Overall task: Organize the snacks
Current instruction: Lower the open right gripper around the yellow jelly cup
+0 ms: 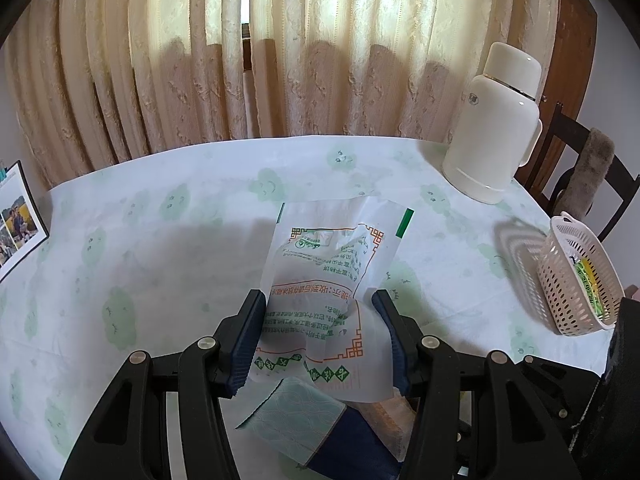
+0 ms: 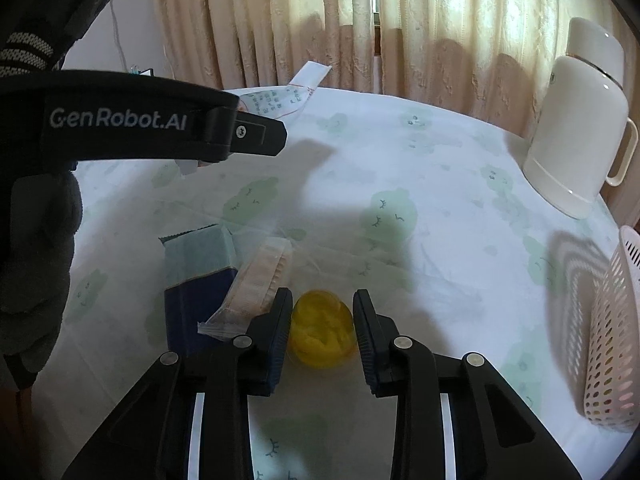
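Note:
My left gripper (image 1: 320, 300) is shut on a white snack packet (image 1: 332, 272) with green and orange print and holds it above the table. A blue-and-teal snack packet (image 1: 316, 424) and a clear-wrapped wafer bar (image 1: 394, 412) lie under it. My right gripper (image 2: 322, 300) is open, its jaws on either side of a yellow jelly cup (image 2: 322, 328) on the tablecloth. The blue packet (image 2: 200, 276) and wafer bar (image 2: 260, 276) lie just left of it. The left gripper body (image 2: 140, 120) with the white packet (image 2: 280, 98) shows at upper left.
A pink perforated basket (image 1: 576, 276) holding a green-yellow packet stands at the table's right edge, also in the right wrist view (image 2: 612, 340). A white thermos jug (image 1: 496, 124) stands at the back right. A photo frame (image 1: 18, 220) stands at the left. A chair (image 1: 588, 168) stands behind the basket.

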`<act>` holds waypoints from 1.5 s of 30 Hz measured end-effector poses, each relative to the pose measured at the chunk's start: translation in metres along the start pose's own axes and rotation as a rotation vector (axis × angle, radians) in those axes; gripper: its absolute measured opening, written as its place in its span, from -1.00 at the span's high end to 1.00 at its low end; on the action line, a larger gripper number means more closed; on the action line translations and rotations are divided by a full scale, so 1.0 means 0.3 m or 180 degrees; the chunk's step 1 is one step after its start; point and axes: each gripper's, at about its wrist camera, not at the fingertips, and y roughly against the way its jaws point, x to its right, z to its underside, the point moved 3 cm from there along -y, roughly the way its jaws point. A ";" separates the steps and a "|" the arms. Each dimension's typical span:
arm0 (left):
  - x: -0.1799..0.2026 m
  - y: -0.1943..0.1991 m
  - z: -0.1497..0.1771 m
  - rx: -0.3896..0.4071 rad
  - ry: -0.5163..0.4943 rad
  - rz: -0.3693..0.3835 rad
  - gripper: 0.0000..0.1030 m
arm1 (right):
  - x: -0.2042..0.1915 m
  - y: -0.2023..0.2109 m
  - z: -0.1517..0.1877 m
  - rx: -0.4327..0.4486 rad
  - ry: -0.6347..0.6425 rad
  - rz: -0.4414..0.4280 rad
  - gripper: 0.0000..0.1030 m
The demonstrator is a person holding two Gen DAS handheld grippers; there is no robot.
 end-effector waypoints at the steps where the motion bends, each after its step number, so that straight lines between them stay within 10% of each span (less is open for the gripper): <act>1: -0.001 -0.006 -0.001 -0.0007 0.0005 -0.0004 0.01 | -0.001 0.000 0.000 -0.0001 -0.0005 0.0001 0.37; 32: 0.056 -0.031 0.016 -0.0051 -0.0121 0.0001 0.01 | 0.195 0.246 -0.064 0.0644 -0.0422 0.0711 0.54; 45: 0.059 -0.042 0.023 -0.0072 -0.0089 0.0017 0.01 | 0.358 0.157 -0.014 0.0347 -0.1188 0.0034 0.31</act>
